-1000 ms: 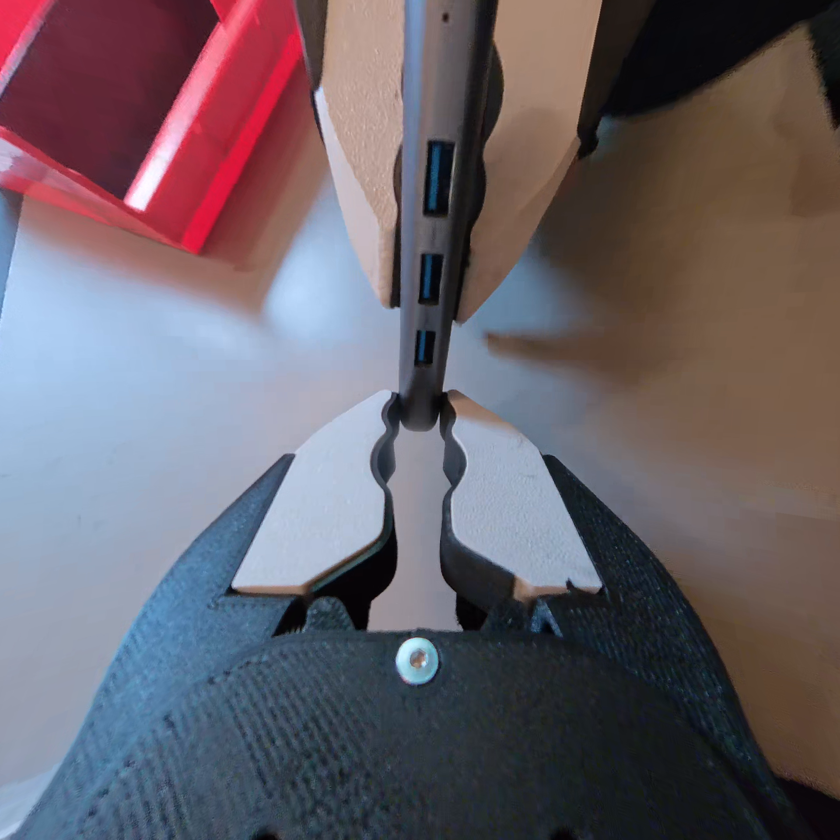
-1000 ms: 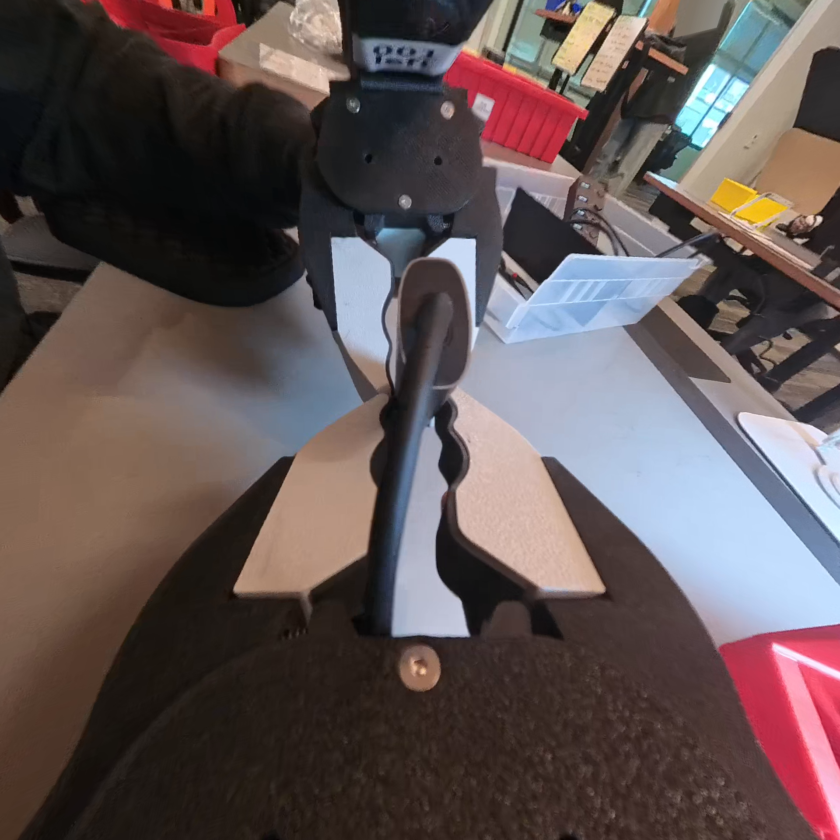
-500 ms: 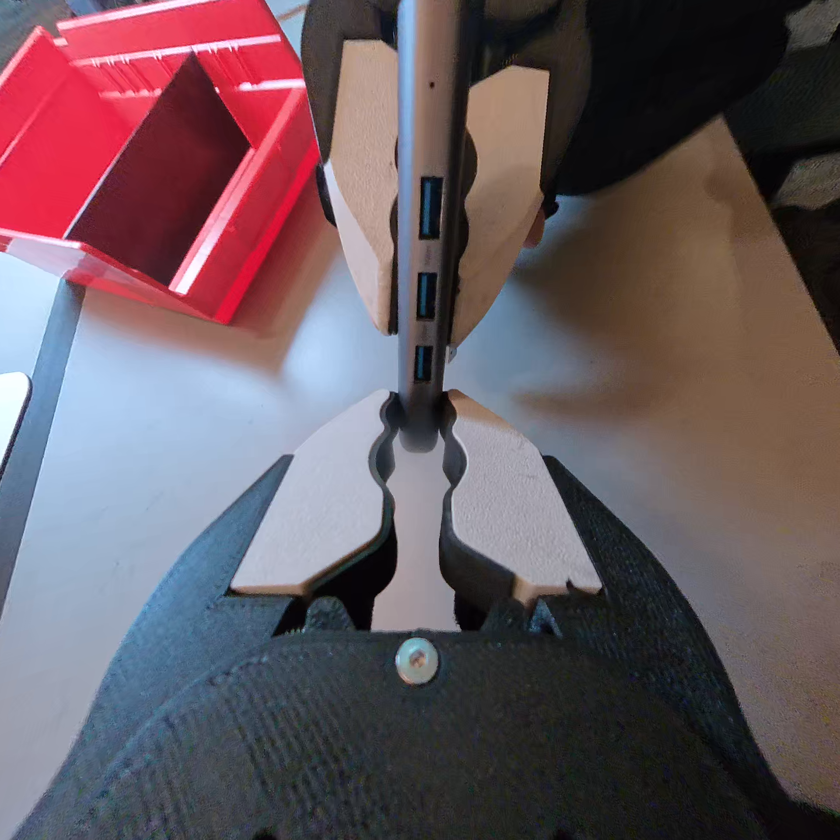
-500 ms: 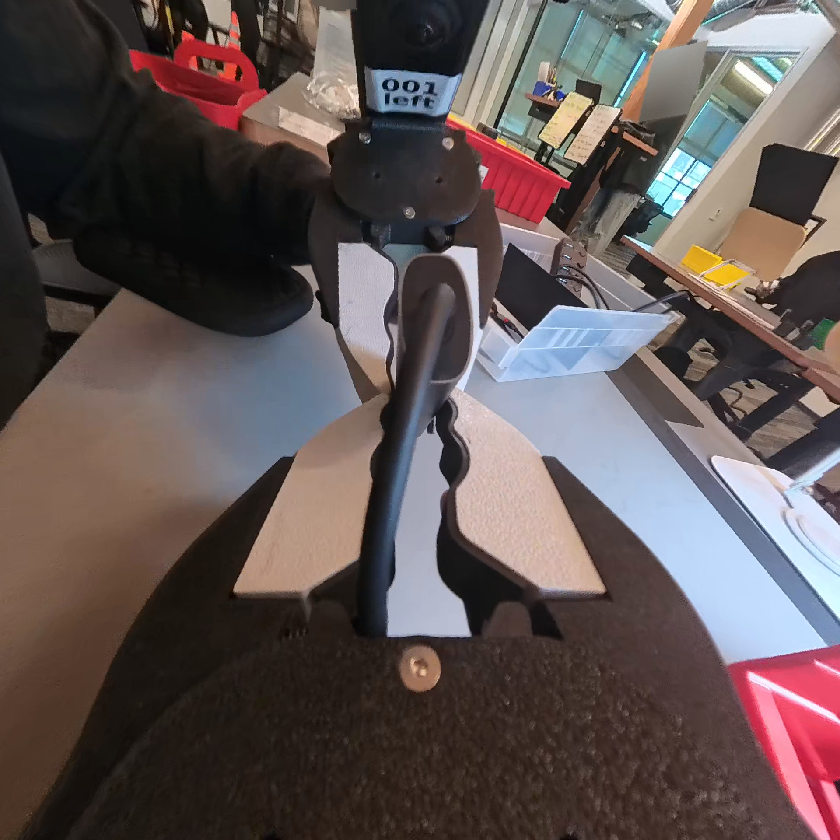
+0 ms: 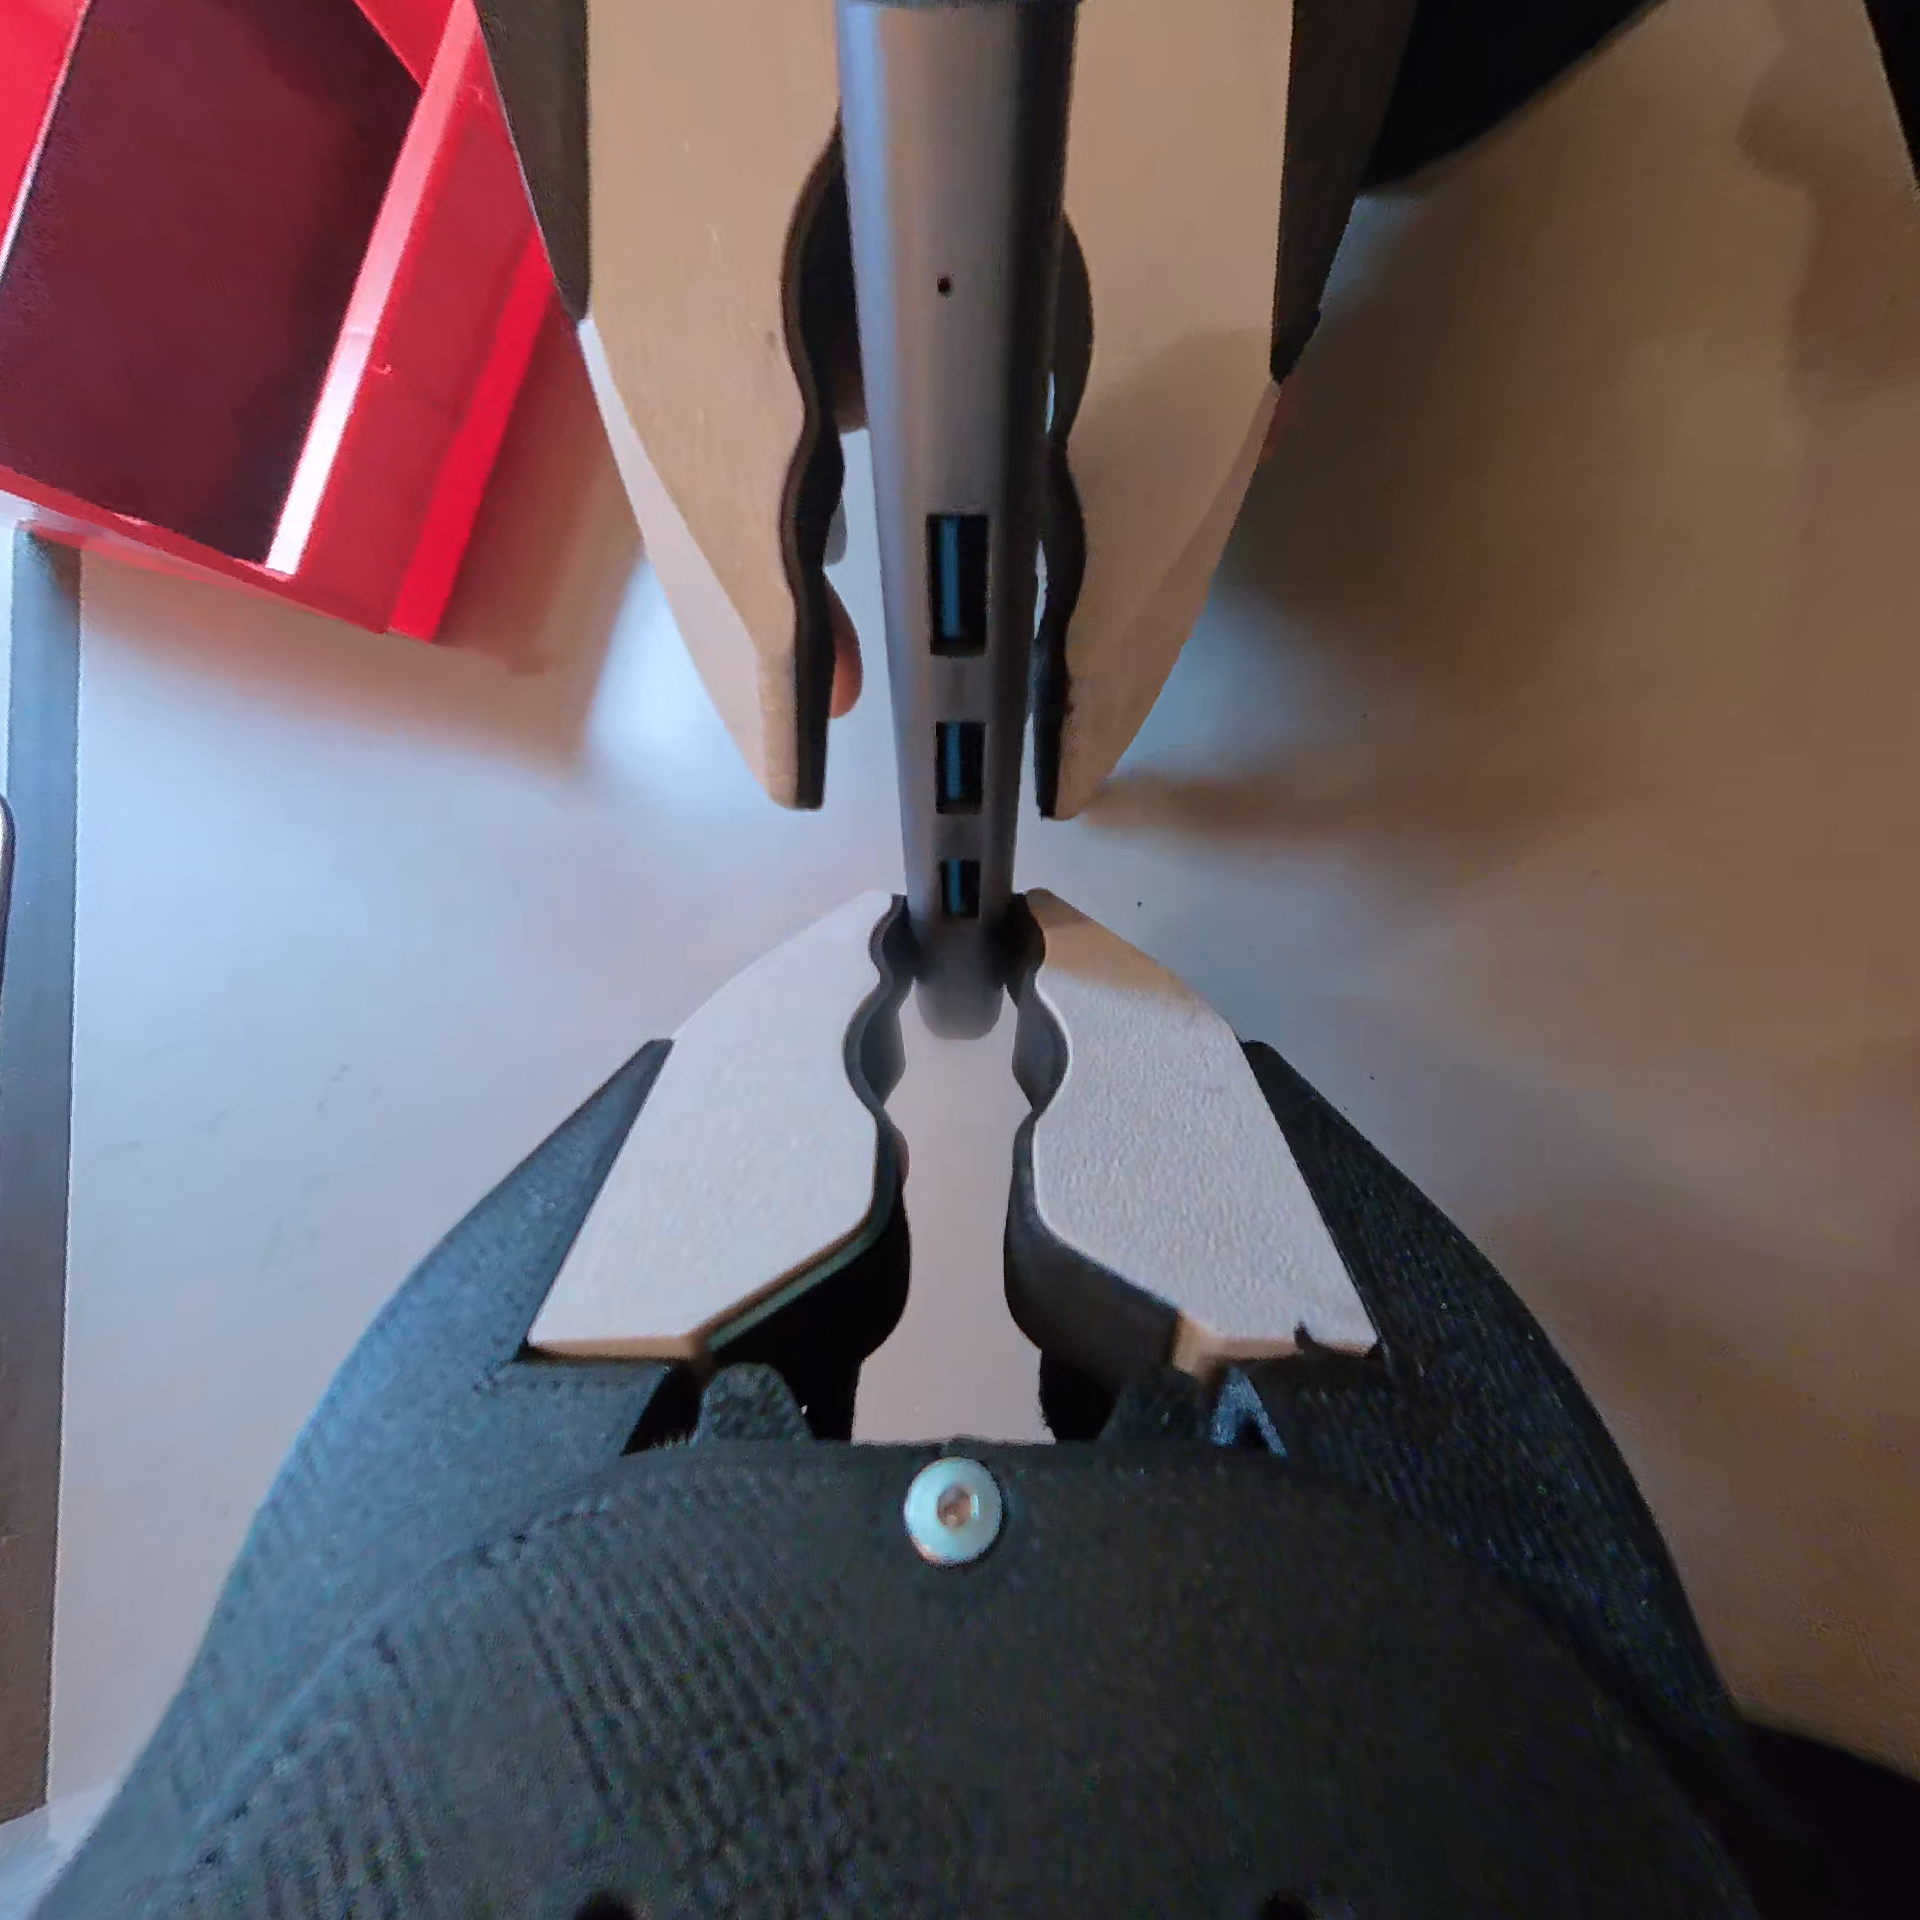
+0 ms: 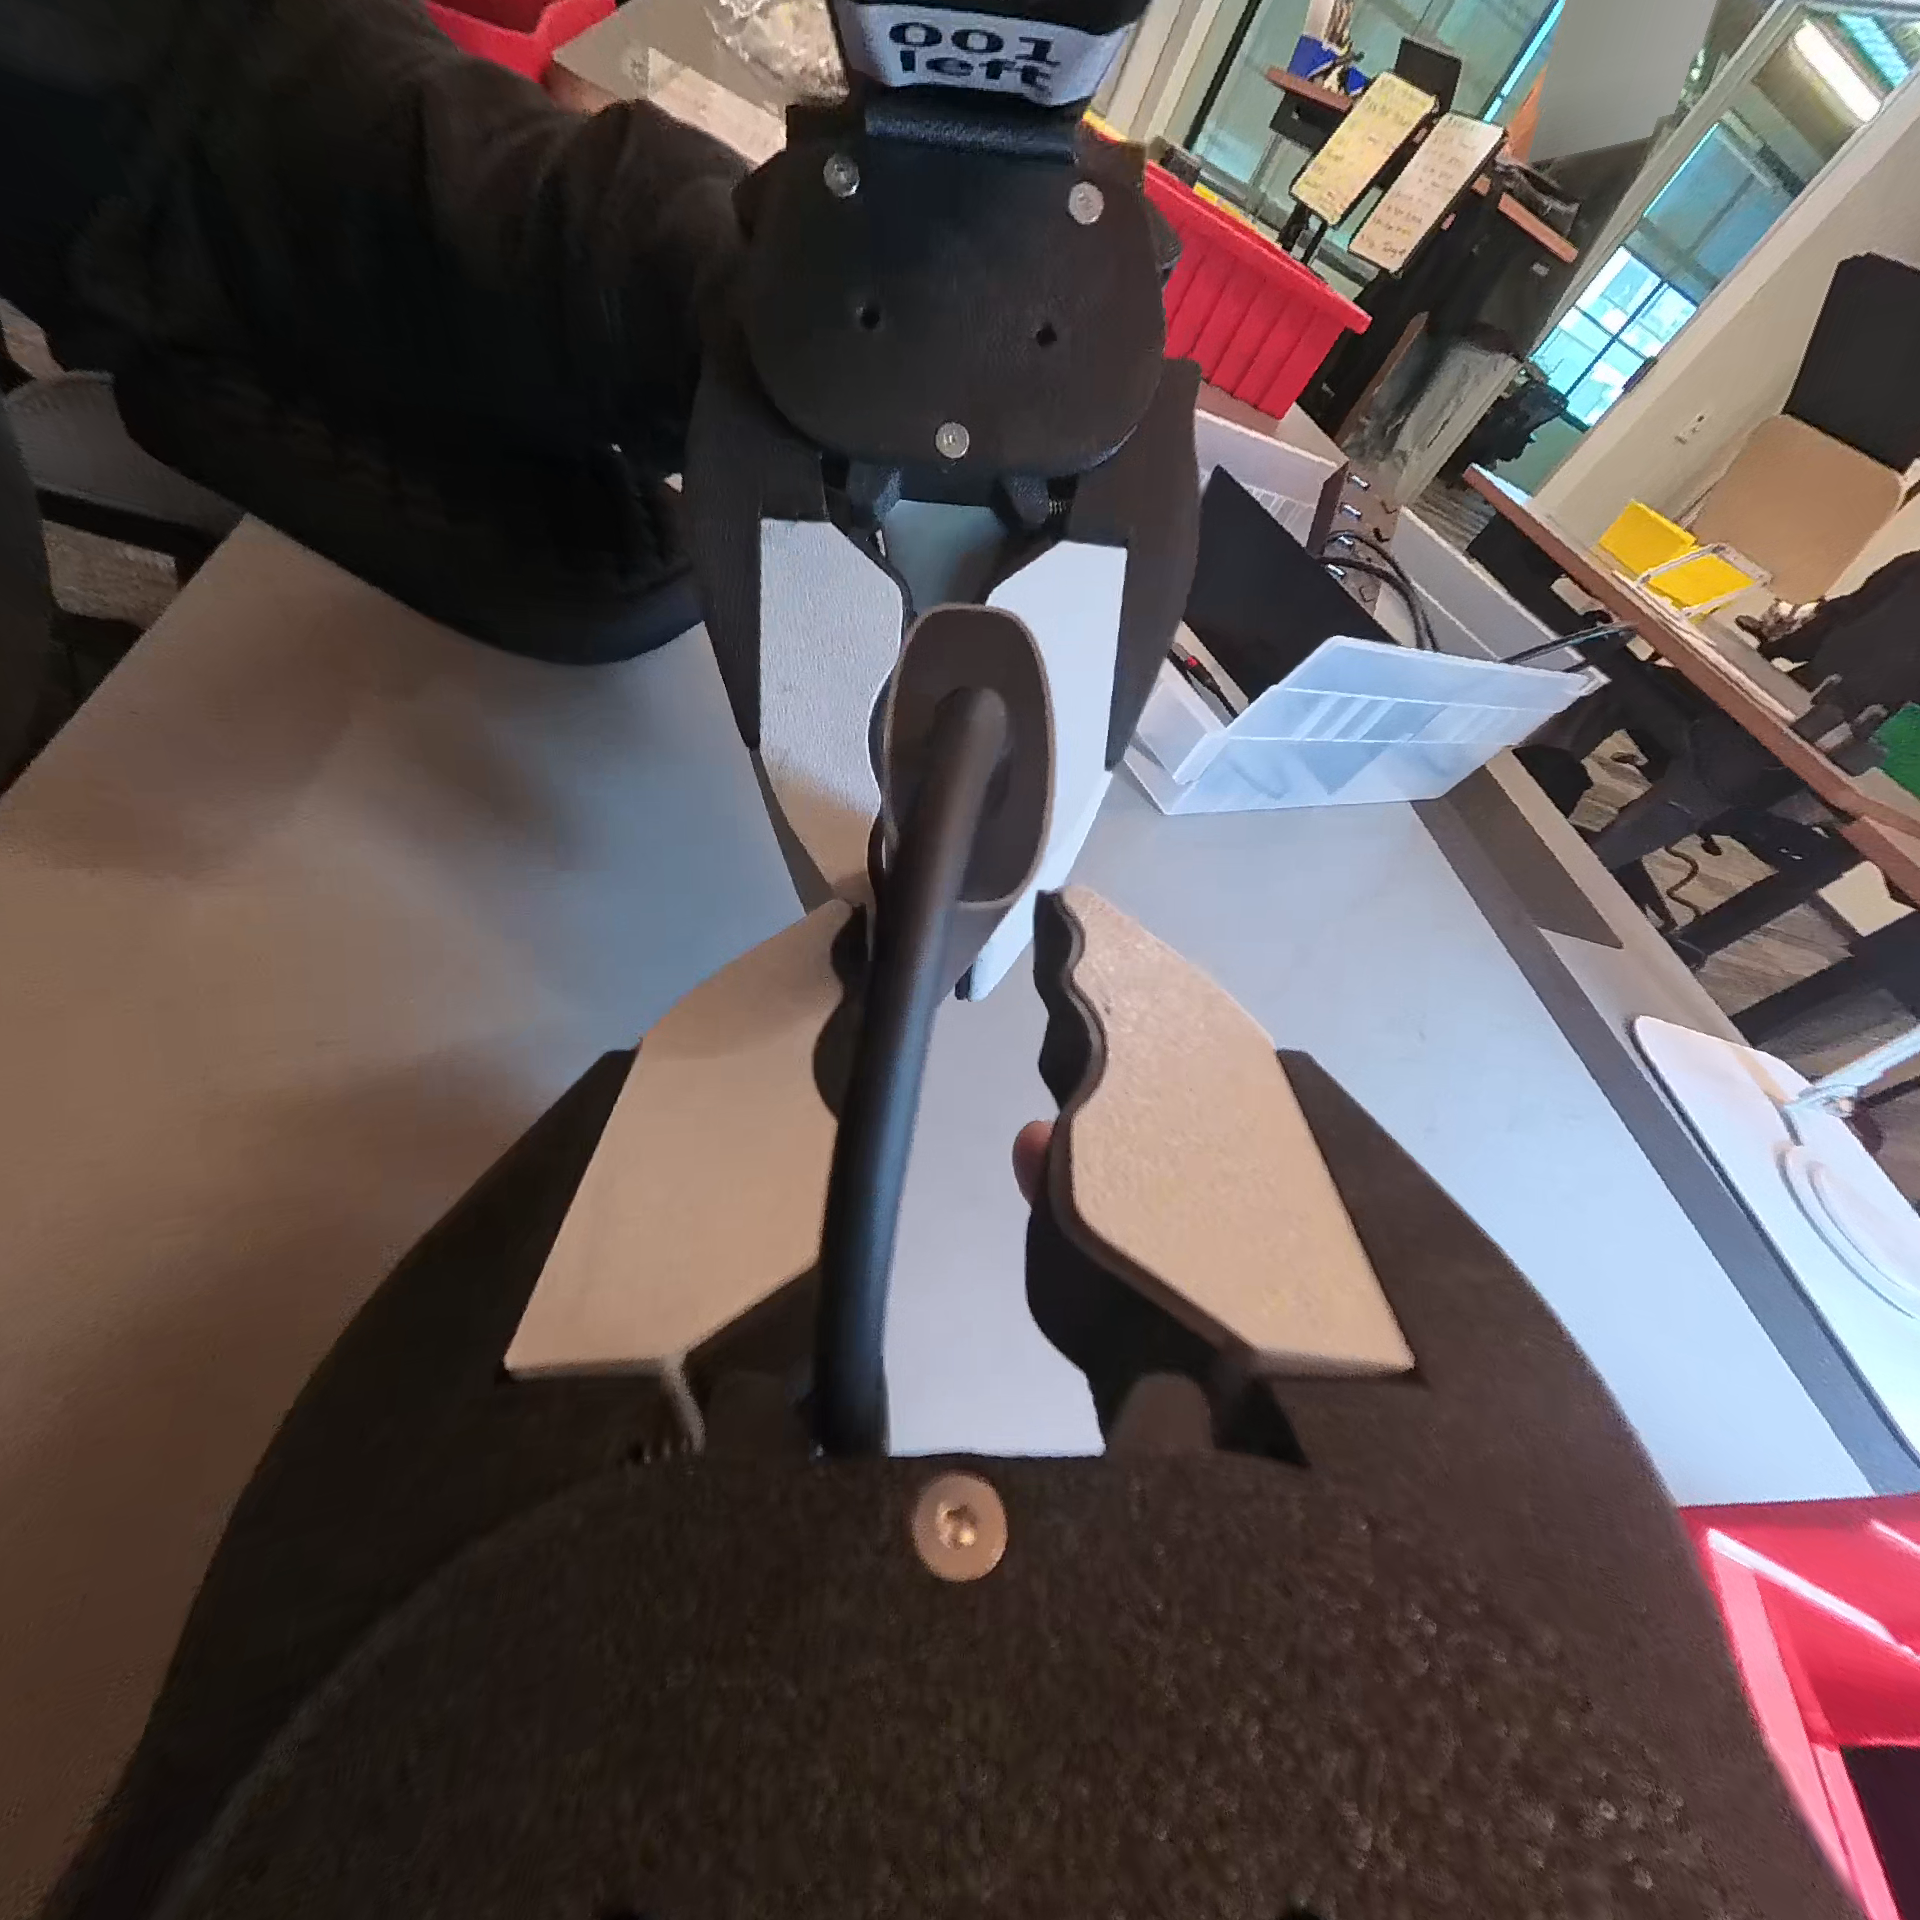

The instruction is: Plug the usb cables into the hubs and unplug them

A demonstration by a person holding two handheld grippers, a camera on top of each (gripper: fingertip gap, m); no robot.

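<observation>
Left tongs clamp the near end of the grey hub. Hub's long axis runs 6-to-12 away from them, its three empty ports facing the camera. Hub is held aloft over the bench.

Right tongs straddle the hub's far end, parted with gaps either side: no grip. Hub's black cable trails back between them toward 6.

Red bin at 10 o'clock. Left tongs alone carry the hub.
</observation>
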